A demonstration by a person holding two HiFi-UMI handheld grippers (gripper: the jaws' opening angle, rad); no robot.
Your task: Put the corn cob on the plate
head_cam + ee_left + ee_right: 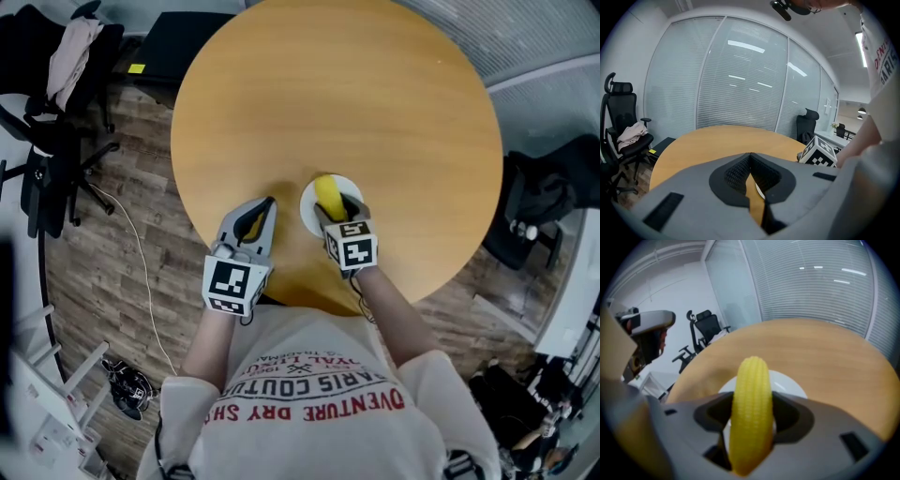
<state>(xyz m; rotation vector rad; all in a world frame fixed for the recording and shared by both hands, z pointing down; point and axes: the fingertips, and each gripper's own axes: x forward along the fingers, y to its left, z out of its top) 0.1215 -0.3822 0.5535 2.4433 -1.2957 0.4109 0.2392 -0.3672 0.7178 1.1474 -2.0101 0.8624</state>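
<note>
A yellow corn cob (751, 413) sits clamped between the jaws of my right gripper (751, 420), which is shut on it. From the head view the corn cob (328, 195) hangs over a small white plate (310, 208) near the front edge of the round wooden table (337, 103); whether it touches the plate I cannot tell. The plate (787, 383) shows behind the cob in the right gripper view. My left gripper (255, 222) rests to the left of the plate, its jaws shut with nothing between them. In the left gripper view the left gripper (751, 176) hides most of the plate.
Black office chairs (56, 122) stand on the wood floor at the left, another chair (548, 202) at the right. A dark mat (183, 42) lies behind the table. A white cable (141, 272) runs across the floor.
</note>
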